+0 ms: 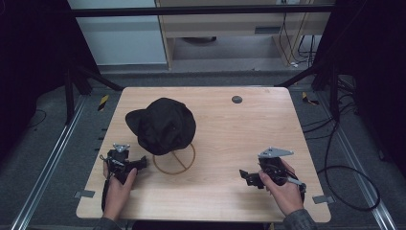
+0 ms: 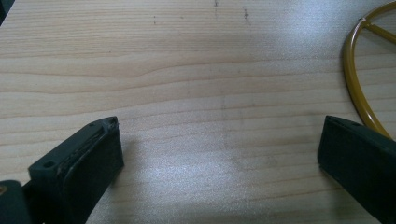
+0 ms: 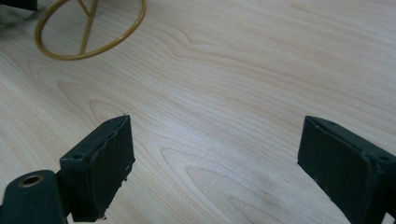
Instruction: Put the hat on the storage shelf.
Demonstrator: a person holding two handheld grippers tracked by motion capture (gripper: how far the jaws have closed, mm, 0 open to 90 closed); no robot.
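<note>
Pale wood of the table point(image 1: 230, 143) is all that lies between both pairs of jaws: the left gripper point(image 1: 139, 164) and right gripper point(image 1: 245, 175) are held wide apart, nothing gripped. Just beyond the left one, the gold wire stand point(image 1: 174, 165) is seen, with the black cap point(image 1: 163, 125) perched above it. The cap is best approached slowly, probably pinched at the brim and crown.

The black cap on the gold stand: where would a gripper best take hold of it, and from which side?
Probably the brim, from the table's left. The black cap sits on the gold wire stand, its flat brim jutting toward the far left, thin enough to pinch. The left gripper, jaws open, is nearest.
</note>
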